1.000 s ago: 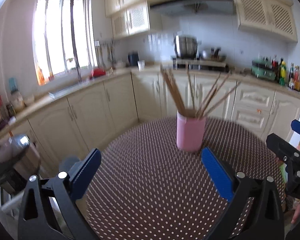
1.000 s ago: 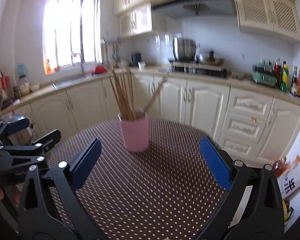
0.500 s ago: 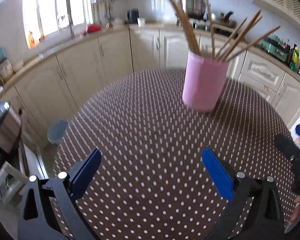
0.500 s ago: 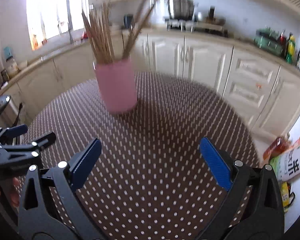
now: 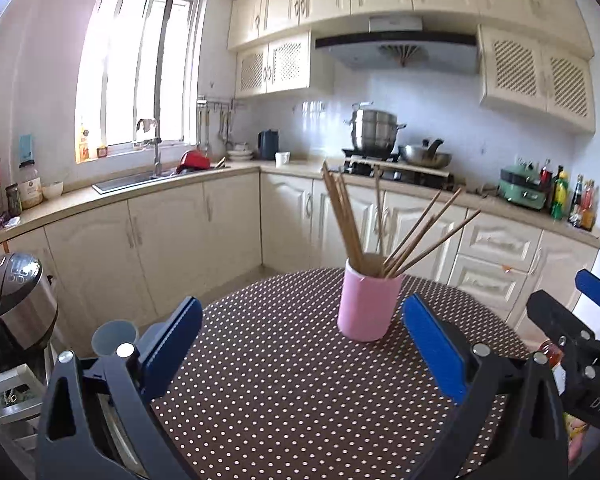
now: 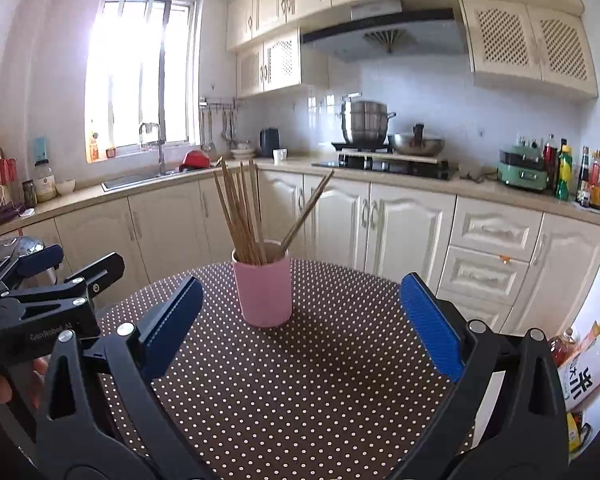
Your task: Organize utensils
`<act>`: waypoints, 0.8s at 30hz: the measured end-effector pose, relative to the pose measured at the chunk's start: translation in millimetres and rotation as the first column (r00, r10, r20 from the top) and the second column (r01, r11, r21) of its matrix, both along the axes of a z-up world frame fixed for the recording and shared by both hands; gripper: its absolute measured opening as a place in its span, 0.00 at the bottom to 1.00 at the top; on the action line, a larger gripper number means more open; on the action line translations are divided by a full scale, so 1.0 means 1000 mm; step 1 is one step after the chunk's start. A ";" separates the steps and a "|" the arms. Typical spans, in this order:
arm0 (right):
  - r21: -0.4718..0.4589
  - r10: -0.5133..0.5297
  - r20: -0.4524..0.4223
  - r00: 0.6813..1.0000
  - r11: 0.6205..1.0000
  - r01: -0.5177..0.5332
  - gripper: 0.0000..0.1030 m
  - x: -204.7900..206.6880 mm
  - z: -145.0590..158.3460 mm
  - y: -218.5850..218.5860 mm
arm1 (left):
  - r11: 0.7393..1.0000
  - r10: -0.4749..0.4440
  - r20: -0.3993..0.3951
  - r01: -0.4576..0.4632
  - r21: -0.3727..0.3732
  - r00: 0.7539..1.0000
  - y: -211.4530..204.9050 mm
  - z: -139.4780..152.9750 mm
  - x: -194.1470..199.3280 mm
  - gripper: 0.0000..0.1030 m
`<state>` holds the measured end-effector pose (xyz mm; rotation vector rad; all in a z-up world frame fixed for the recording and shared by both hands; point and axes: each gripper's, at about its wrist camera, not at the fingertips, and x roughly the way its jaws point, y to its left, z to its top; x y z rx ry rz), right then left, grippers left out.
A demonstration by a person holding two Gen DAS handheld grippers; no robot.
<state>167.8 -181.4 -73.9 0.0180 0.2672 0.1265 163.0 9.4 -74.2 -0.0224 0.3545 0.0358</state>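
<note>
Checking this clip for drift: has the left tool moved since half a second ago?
Yes. The left tool has backed away and tilted up: the pink cup looks smaller and sits lower against the cabinets, with the range hood in view.

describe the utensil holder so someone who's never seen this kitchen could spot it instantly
Find the round table with the brown white-dotted cloth in front of the cream kitchen cabinets. The pink cup stands upright on it, toward the far side, ahead of both open grippers. It is the only thing on the cloth, and a bundle of wooden chopsticks fans out of its top.
</note>
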 end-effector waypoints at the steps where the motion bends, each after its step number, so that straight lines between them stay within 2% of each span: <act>1: -0.001 -0.004 0.012 1.000 1.000 0.004 0.94 -0.002 0.002 -0.001 | 1.000 -0.001 0.016 0.001 0.000 1.000 -0.001 0.002 -0.005 0.96; 4: 0.001 -0.004 0.029 1.000 1.000 0.004 0.94 -0.009 0.007 -0.001 | 1.000 0.011 0.076 -0.012 0.009 0.997 -0.005 0.012 -0.020 0.96; 9: 0.008 0.003 0.036 0.999 1.000 -0.003 0.94 -0.013 0.012 0.000 | 1.000 0.010 0.105 -0.012 0.024 0.994 -0.008 0.019 -0.031 0.96; 24: 0.004 0.024 0.023 0.999 1.000 -0.024 0.94 -0.017 0.013 0.004 | 0.999 0.004 0.118 -0.009 0.040 0.993 -0.010 0.024 -0.043 0.96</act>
